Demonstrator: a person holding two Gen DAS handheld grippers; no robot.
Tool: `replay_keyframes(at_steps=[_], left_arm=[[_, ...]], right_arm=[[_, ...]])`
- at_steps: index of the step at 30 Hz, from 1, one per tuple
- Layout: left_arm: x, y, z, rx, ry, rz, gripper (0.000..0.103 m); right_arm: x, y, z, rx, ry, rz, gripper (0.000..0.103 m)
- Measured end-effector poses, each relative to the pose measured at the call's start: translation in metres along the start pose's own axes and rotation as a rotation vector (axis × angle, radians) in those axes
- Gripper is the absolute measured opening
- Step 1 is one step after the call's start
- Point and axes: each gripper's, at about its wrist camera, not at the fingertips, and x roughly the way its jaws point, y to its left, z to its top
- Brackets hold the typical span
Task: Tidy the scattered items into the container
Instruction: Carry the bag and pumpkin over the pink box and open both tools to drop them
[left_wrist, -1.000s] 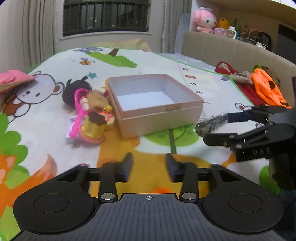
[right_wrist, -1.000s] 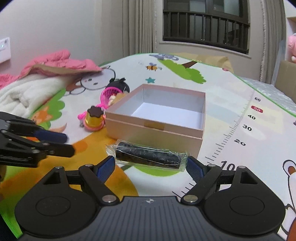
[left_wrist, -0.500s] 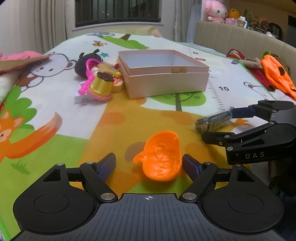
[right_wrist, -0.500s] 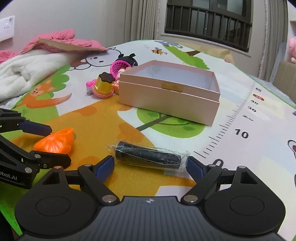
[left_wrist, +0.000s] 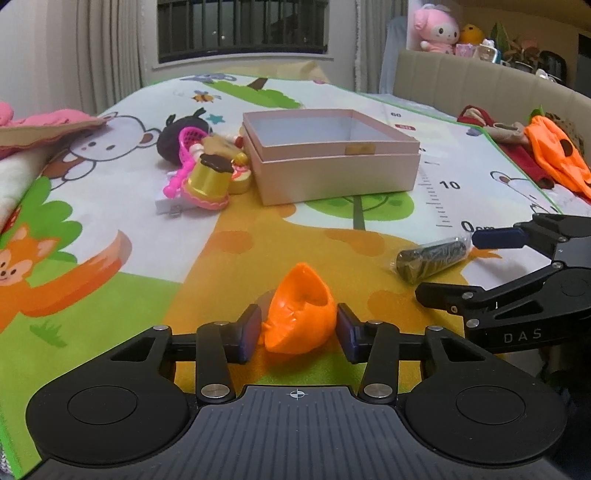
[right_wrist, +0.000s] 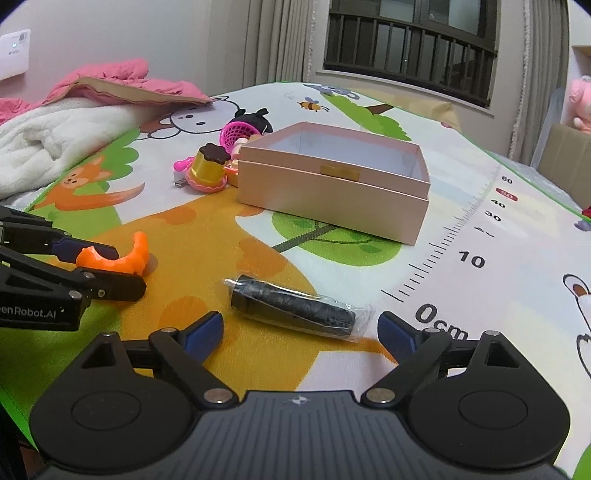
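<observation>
An open pink box (left_wrist: 332, 162) stands on the play mat; it also shows in the right wrist view (right_wrist: 332, 181). My left gripper (left_wrist: 299, 332) is shut on an orange plastic shell (left_wrist: 299, 314), which rests low on the mat; the shell also shows in the right wrist view (right_wrist: 118, 258). My right gripper (right_wrist: 301, 330) is open, with its fingers on either side of a black roll in clear wrap (right_wrist: 295, 306) that lies on the mat. The roll also shows in the left wrist view (left_wrist: 432, 256).
A pile of small toys lies left of the box: a gold cup (left_wrist: 207, 181), a pink basket (left_wrist: 188, 142) and a black plush (left_wrist: 173, 144). Pink and white blankets (right_wrist: 55, 122) lie at the left. Orange and red cloth (left_wrist: 550, 158) lies at the right by a beige headboard.
Both grippers have pulled back from the box and come down to the mat. The left jaws have closed on the orange shell. The right jaws have opened wide around the black roll.
</observation>
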Motion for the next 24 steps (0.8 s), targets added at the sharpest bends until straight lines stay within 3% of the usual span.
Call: replay_keyframes(at_steps=[7,9,11,15,16,18,19,20,24], left_arm=[[-0.003,-0.002,0.003,0.011,-0.004,-0.014,0.048],[-0.003,-0.001,0.005,0.012,-0.003,-0.018,0.048],[-0.004,-0.001,0.009,0.015,-0.006,-0.022,0.048],[-0.003,-0.001,0.025,0.041,-0.025,-0.033,0.048],[-0.001,-0.001,0.028,0.053,-0.027,-0.033,0.048],[0.001,0.002,0.030,0.063,-0.023,-0.026,0.048],[0.003,0.004,0.029,0.059,-0.018,-0.018,0.048],[0.004,0.007,0.028,0.049,-0.014,-0.011,0.048],[0.005,0.020,0.017,0.010,0.005,0.004,0.048]], right_arm=[[0.008,-0.003,0.004,0.040,0.010,0.016,0.089],[0.010,-0.004,0.005,0.043,0.016,0.038,0.077],[0.010,-0.008,0.008,0.047,0.025,0.070,0.050],[0.014,-0.017,0.019,0.039,0.045,0.101,0.045],[0.014,-0.017,0.020,0.024,0.044,0.106,0.046],[0.014,-0.014,0.025,0.014,0.036,0.110,0.063],[0.013,-0.012,0.027,0.031,0.035,0.111,0.082],[0.012,-0.010,0.029,0.062,0.027,0.112,0.094],[0.012,0.013,0.031,0.090,0.015,0.082,0.095]])
